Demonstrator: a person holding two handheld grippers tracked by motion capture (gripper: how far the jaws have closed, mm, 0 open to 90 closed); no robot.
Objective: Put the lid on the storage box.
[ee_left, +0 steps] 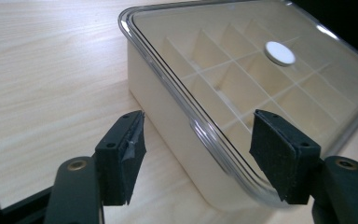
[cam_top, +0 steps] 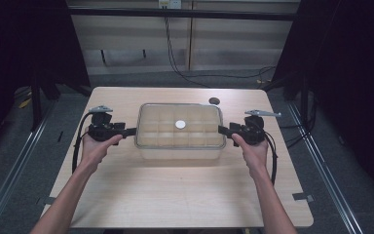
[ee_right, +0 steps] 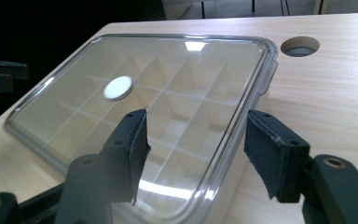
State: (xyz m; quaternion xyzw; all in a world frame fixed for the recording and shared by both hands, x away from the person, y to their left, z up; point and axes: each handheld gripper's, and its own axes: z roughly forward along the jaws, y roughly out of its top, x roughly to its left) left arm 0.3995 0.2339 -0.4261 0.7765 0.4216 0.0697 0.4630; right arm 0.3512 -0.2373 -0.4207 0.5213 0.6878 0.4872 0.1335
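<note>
Two grippers, left gripper [cam_top: 130, 131] at nine o'clock, right gripper [cam_top: 222, 129] at three, jaws apart, flank our box [cam_top: 180, 146]; its clear lid [cam_top: 195, 117] looks stiff, light, slippery, so we grip the rim.

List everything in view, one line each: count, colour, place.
Compartment box: 1, cream with inner dividers, table centre.
Clear lid: 1, transparent, closed on the box.
White disc: 1, white, round, at the middle of the lid.
Table: 1, light wood, under everything.
Cable hole: 1, dark, round, in the tabletop beyond the box, toward the right.
Floor cables: several, black, behind the table.
Left gripper: 1, black, jaws open astride the box's left edge.
Right gripper: 1, black, jaws open astride the box's right edge.
Hands: 2, one on each gripper, forearms entering from the bottom.
</note>
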